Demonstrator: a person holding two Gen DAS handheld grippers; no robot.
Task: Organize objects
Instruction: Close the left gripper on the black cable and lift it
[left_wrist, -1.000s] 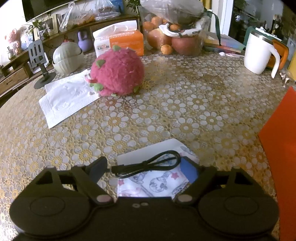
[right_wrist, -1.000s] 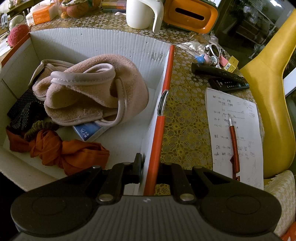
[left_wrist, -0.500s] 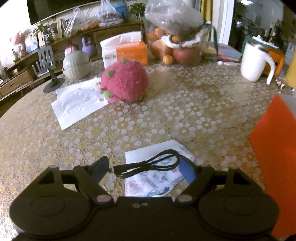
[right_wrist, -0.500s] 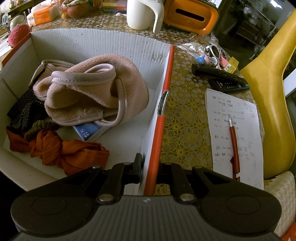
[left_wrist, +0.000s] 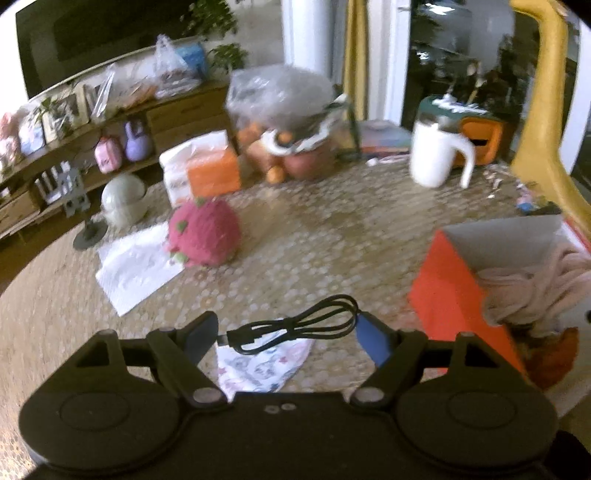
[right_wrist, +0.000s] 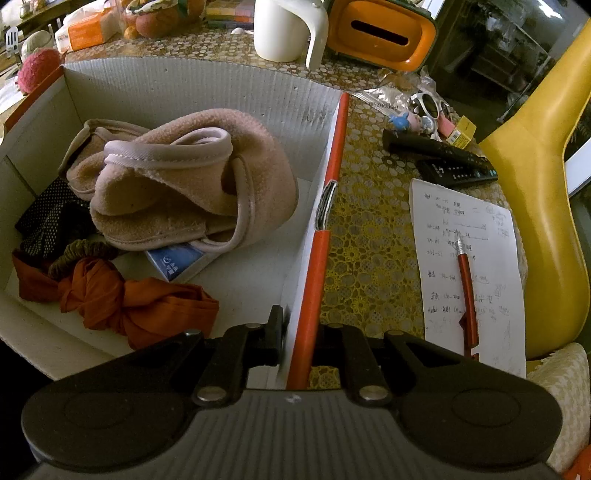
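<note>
My left gripper (left_wrist: 286, 325) holds a coiled black cable (left_wrist: 295, 326) that spans the wide gap between its fingers, lifted above the table. Below it on the tablecloth lies a small cartoon-print cloth (left_wrist: 258, 360). To the right stands the orange-and-white box (left_wrist: 443, 295). My right gripper (right_wrist: 301, 334) is shut on that box's right wall (right_wrist: 321, 236), one finger inside and one outside. In the box lie a pink fleece garment (right_wrist: 184, 184), a knotted orange cloth (right_wrist: 140, 306), a blue packet (right_wrist: 177, 260) and a dark dotted cloth (right_wrist: 48, 218).
A pink plush fruit (left_wrist: 203, 236) rests by a white napkin (left_wrist: 136, 266). A white jug (left_wrist: 432, 155), a tissue pack (left_wrist: 210, 173) and a bag of fruit (left_wrist: 288, 122) line the back. Right of the box are a written sheet with a red pen (right_wrist: 467, 280), remotes (right_wrist: 443, 155) and a yellow chair (right_wrist: 535, 184).
My left gripper has risen with the cable still between its fingers, and the box now shows at its right. The right gripper and the box have not moved.
</note>
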